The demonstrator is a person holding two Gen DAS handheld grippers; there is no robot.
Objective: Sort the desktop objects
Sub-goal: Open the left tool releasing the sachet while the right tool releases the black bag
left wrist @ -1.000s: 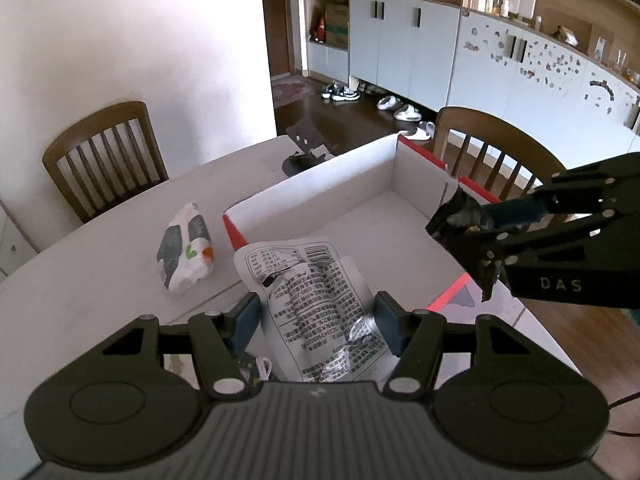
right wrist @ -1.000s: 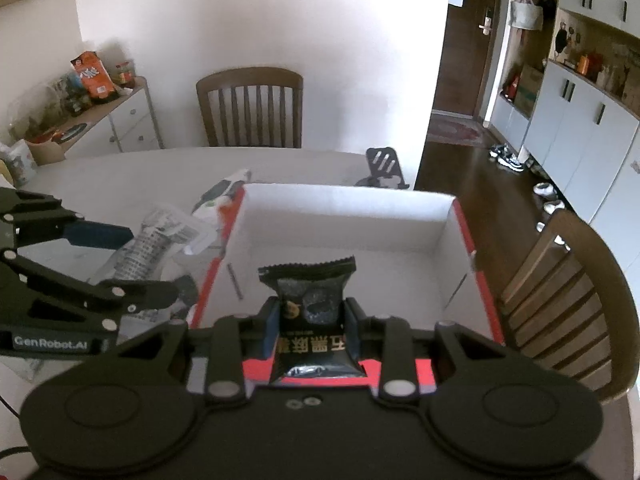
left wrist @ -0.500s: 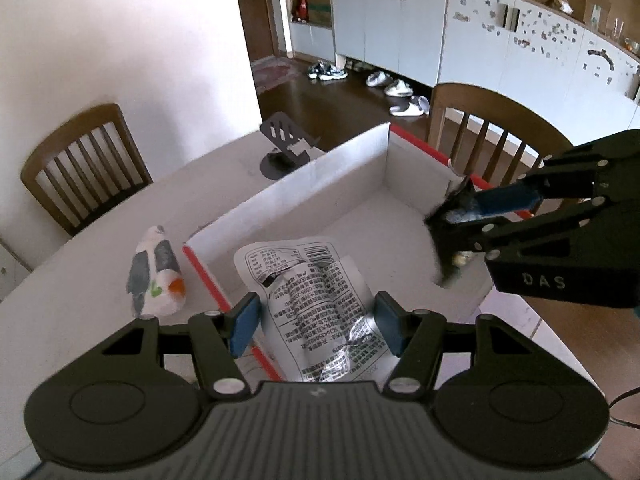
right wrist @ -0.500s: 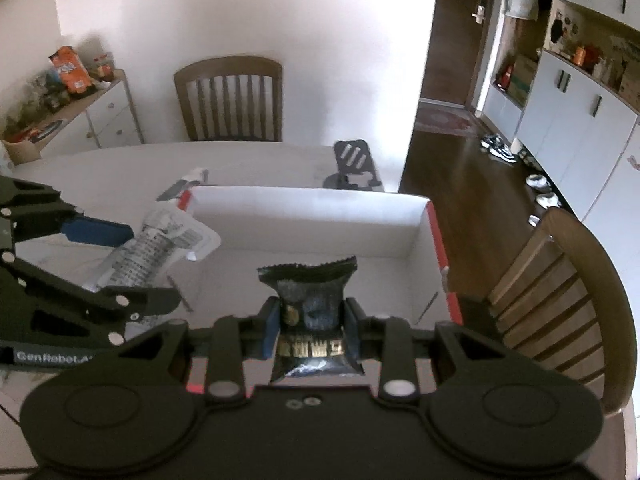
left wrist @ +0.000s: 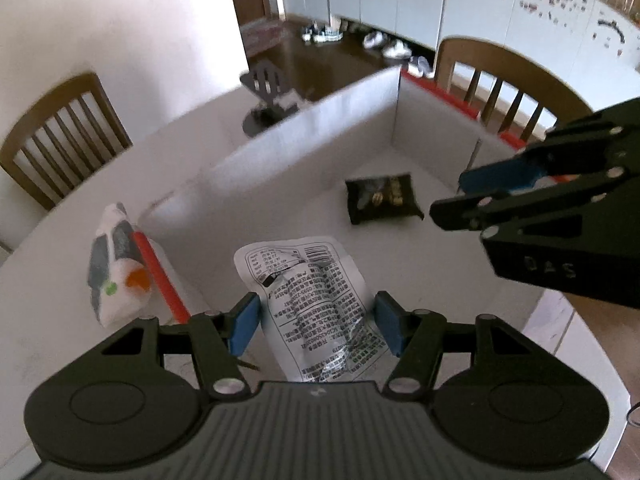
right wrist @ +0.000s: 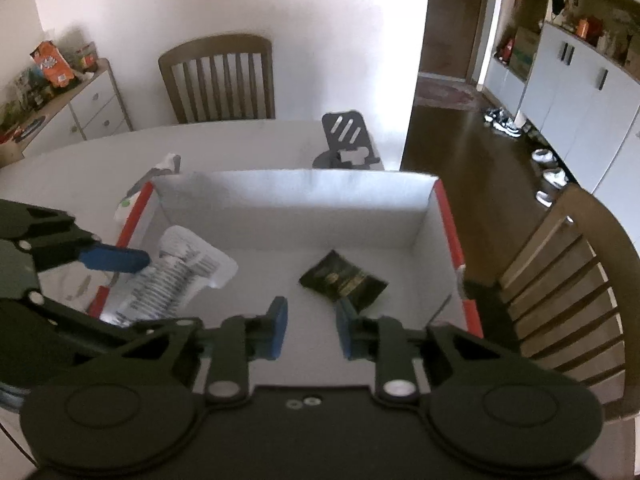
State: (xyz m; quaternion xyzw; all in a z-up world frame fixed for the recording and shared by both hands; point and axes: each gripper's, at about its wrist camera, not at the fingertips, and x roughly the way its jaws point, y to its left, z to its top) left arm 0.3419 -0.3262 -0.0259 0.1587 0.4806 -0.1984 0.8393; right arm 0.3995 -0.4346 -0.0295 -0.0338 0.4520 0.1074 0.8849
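A white cardboard box (left wrist: 320,120) with red edges stands on the white table. My left gripper (left wrist: 316,324) is shut on a white printed packet (left wrist: 308,280) and holds it low over the box's near left corner. One blue left finger (right wrist: 116,258) shows beside that packet (right wrist: 180,276) in the right wrist view. A black snack packet (right wrist: 344,280) lies loose on the box floor (left wrist: 382,198). My right gripper (right wrist: 312,328) hovers just in front of it; its jaws are closing with nothing between them.
A white packet with grey and orange print (left wrist: 118,276) lies on the table against the box's left outer wall. A black slotted stand (right wrist: 348,140) sits behind the box. Wooden chairs (right wrist: 218,80) (right wrist: 568,280) stand at the far side and right.
The black snack packet has dropped out of my right gripper onto the box floor. Both grippers have moved forward and down over the box. The left one keeps its packet.
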